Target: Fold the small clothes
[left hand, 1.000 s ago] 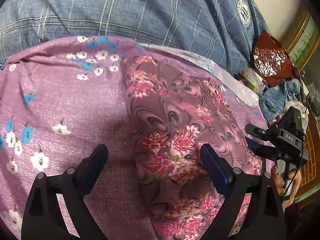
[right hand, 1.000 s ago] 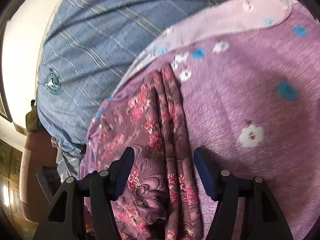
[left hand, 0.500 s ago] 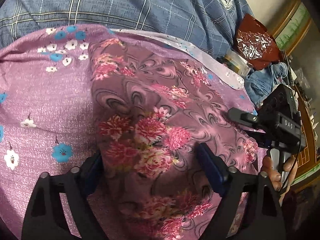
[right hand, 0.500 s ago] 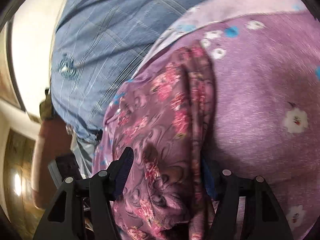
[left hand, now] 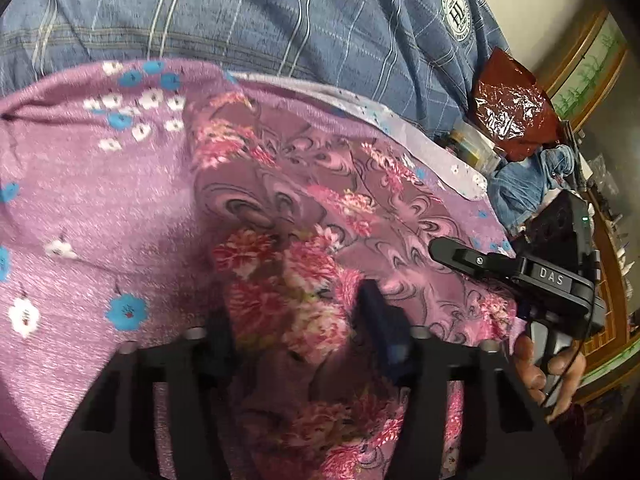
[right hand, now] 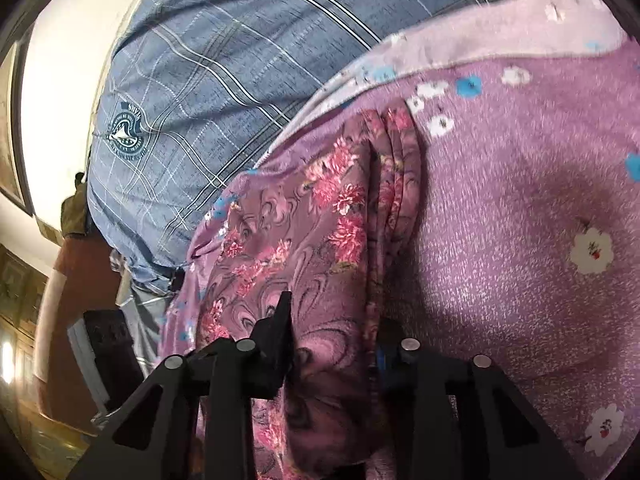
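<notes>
Both jaws closing on the floral garment (left hand: 304, 240) — left gripper (left hand: 298, 332) and right gripper (right hand: 334, 344) each pinch a fold; pads partly buried in cloth.

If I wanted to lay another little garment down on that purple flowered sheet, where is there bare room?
The purple sheet lies bare left of the rose-patterned cloth in the left wrist view, up to the person's blue checked shirt. The cloth's other side is crowded: both grippers are closing on it.
</notes>
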The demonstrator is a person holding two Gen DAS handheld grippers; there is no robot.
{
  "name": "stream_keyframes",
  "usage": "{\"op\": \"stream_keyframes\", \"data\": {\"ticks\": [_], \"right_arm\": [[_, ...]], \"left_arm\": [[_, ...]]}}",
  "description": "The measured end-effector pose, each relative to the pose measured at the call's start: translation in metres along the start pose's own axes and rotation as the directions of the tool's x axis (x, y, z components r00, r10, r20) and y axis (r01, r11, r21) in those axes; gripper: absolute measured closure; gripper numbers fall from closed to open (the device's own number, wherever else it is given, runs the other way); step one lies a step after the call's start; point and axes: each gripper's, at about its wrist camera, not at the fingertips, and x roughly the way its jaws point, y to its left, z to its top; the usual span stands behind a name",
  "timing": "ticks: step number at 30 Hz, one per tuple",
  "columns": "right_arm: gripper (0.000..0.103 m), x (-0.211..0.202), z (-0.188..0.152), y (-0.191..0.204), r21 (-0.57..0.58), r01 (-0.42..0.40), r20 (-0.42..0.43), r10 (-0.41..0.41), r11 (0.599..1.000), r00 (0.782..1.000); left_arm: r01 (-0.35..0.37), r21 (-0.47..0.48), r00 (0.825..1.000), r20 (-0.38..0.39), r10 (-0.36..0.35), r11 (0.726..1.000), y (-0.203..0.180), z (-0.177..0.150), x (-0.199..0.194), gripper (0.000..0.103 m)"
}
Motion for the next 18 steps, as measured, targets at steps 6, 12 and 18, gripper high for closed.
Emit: {"op": "stream_keyframes", "data": {"ticks": [6, 12, 18], "right_arm": [[0.075, -0.015, -0.004, 0.031, -0.137, 0.073, 0.102, -0.059, 0.988, 0.993], [0.076, -0.043, -0.011, 0.057, -0.251, 0.054, 0.229, 0.005, 0.967, 0.973], [0.076, -0.065, -0.017, 0.081, -0.31, 0.015, 0.304, 0.084, 0.951, 0.949]], "left_arm": [[-0.028, 0.064, 0.997, 0.071, 0.024, 0.998, -0.013, 0.004, -0.016, 0.076], [-0.007, 0.118, 0.988, 0.157, -0.011, 0.993, -0.029, 0.01, -0.043, 0.078], [-0.008, 0.131, 0.98, 0.199, -0.018, 0.991, -0.032, 0.014, -0.067, 0.079]]}}
